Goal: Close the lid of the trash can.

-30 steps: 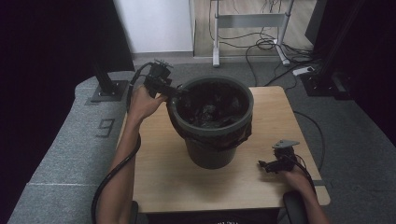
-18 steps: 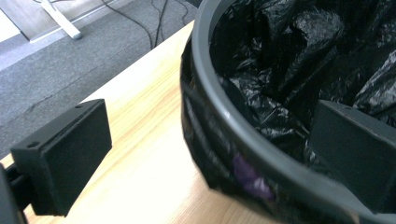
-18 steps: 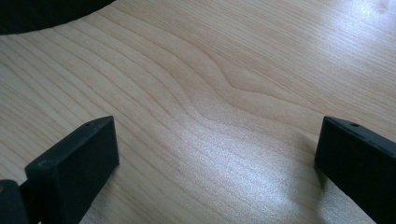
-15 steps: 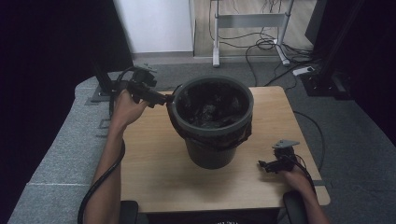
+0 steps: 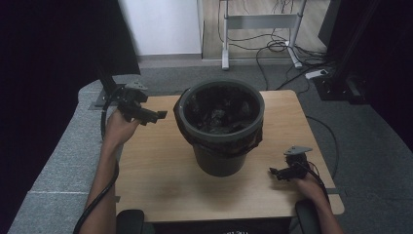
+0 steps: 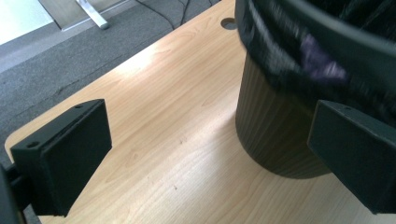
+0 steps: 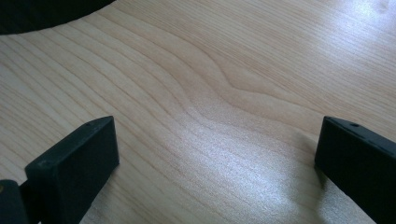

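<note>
Black-lined dark round plastic bin (image 5: 221,129) released at centre frame, left gripper (image 5: 158,116) pulled away leftward, jaws apart; right gripper (image 5: 273,171) lower right, apart too.

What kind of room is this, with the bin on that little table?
Probably a lab or recording studio, not a home: black curtains line the sides, loose cables trail over grey carpet, and a lined bin sits alone on a small wooden table.

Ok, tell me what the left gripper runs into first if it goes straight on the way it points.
Most likely the bin: the left gripper, jaws open and empty, points across the table at its ribbed side, though depth is hard to judge.
</note>
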A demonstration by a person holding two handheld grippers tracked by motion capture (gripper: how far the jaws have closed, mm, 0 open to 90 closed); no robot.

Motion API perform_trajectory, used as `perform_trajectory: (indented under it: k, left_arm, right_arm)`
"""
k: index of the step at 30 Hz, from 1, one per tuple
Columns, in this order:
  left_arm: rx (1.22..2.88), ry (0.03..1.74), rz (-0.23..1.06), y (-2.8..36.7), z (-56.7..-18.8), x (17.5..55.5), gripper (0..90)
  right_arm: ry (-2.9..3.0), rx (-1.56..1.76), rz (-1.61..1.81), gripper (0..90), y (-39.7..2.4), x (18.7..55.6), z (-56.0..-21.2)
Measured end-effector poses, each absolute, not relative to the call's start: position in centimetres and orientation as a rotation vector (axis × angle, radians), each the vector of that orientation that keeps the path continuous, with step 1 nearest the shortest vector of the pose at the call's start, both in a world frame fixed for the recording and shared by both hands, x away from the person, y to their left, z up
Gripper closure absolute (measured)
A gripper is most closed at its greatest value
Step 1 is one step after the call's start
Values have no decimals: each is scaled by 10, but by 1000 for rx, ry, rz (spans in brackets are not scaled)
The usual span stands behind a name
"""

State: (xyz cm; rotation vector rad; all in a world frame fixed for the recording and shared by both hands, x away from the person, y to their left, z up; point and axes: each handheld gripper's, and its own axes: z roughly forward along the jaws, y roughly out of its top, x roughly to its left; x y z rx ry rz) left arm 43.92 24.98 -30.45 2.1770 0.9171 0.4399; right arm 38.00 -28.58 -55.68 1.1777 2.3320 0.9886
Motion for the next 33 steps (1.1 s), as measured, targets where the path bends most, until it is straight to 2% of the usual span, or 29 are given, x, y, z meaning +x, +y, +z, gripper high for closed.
perform_trajectory:
  k: [11, 33]
  left_arm:
    - [2146, 947, 442, 271, -348, 425, 0]
    - [2133, 972, 429, 274, -428, 407, 0]
  right_arm:
    - [2332, 1178, 989, 0, -286, 380, -557]
    - [2331, 1178, 990, 0, -286, 380, -557]
